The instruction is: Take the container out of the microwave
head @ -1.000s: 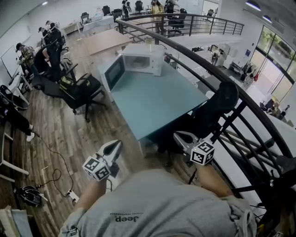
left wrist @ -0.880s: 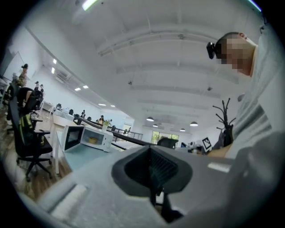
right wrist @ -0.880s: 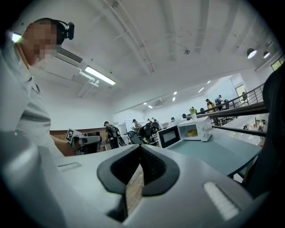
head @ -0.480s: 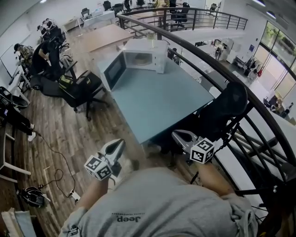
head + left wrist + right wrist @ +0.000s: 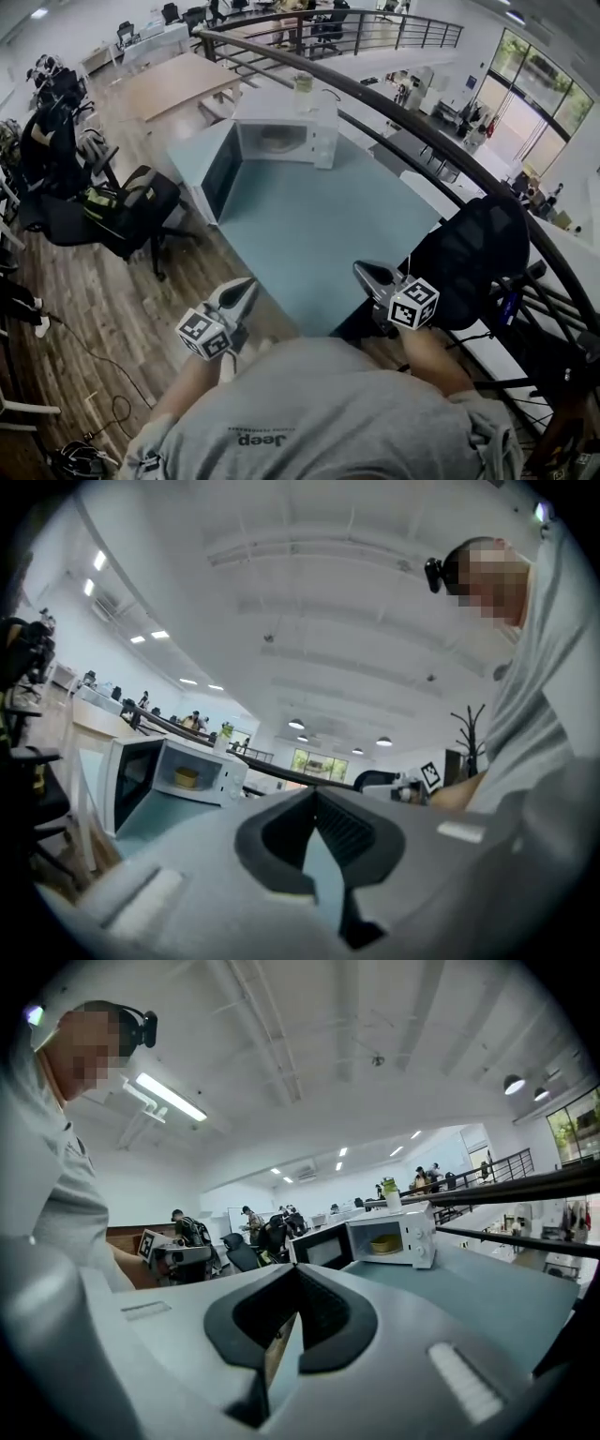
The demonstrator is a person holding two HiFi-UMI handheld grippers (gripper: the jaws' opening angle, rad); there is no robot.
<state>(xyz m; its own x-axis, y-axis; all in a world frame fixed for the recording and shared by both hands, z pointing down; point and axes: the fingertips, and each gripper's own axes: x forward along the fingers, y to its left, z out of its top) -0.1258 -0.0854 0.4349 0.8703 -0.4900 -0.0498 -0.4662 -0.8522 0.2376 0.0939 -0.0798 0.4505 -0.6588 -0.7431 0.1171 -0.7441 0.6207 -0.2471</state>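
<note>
A white microwave (image 5: pixel 281 108) stands at the far end of the teal table (image 5: pixel 328 225), its door (image 5: pixel 220 173) swung open to the left. Inside it sits a yellowish container (image 5: pixel 277 142), which also shows in the left gripper view (image 5: pixel 186 778) and the right gripper view (image 5: pixel 382 1244). My left gripper (image 5: pixel 246 286) is off the table's near left corner, jaws together and empty. My right gripper (image 5: pixel 364 270) hangs at the near edge, shut on nothing. Both are far short of the microwave.
A green-capped bottle (image 5: pixel 303 86) stands on top of the microwave. A black office chair (image 5: pixel 473 248) is at the table's right, against a curved black railing (image 5: pixel 441 141). More chairs (image 5: pixel 122 202) stand on the wooden floor to the left, and people sit at desks beyond.
Both grippers have moved forward together toward the table's near edge. The table and microwave now look closer. The jaws have stayed together.
</note>
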